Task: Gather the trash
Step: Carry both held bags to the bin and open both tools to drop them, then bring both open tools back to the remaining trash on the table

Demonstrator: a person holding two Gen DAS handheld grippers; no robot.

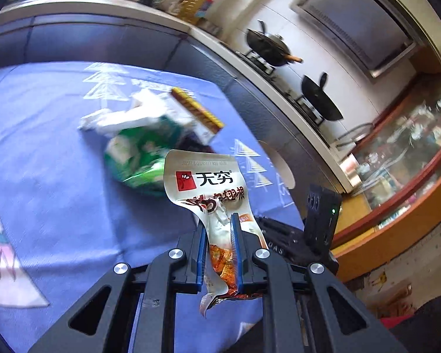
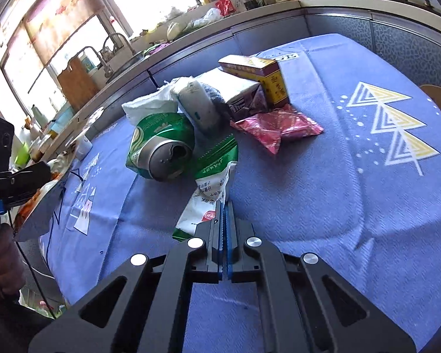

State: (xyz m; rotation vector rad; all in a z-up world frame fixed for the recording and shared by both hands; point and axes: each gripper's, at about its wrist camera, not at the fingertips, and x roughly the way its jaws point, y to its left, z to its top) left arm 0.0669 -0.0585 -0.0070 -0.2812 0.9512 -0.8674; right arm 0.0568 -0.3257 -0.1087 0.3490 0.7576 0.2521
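**Holding a snack wrapper over the trash pile**

Clamping a torn white and orange snack wrapper (image 1: 211,194), the left claw (image 1: 217,220) has its blue pads narrowed onto the wrapper's crumpled lower half. The printed top of the wrapper stands up free above the fingertips, and a ragged end hangs below them. It is lifted clear of the blue patterned cloth (image 1: 44,135) that covers the bench. In the right wrist view the same claw (image 2: 48,169) shows at the far left edge, with the orange wrapper (image 2: 32,203) caught in it, out past the bench edge.

The right claw (image 2: 224,206) has its pads pressed together with no visible gap. Its tips sit at the lower edge of a green and white snack bag (image 2: 211,182); whether a fold of the bag is pinched between them cannot be told from here.

The rest of the trash lies heaped on the cloth (image 2: 323,206). A dented green can (image 2: 158,150) lies on its side, its opened top facing the camera, touching the green and white bag. Behind it sit a white plastic bag (image 2: 147,104) and a grey crumpled packet (image 2: 200,106). A pink foil wrapper (image 2: 279,126) lies flat to the right of them, just in front of a crushed carton (image 2: 241,100) and a yellow and red box (image 2: 258,72). From the left wrist view the pile is blurred, with the green can (image 1: 138,153) and the yellow and red box (image 1: 197,108) still recognisable.
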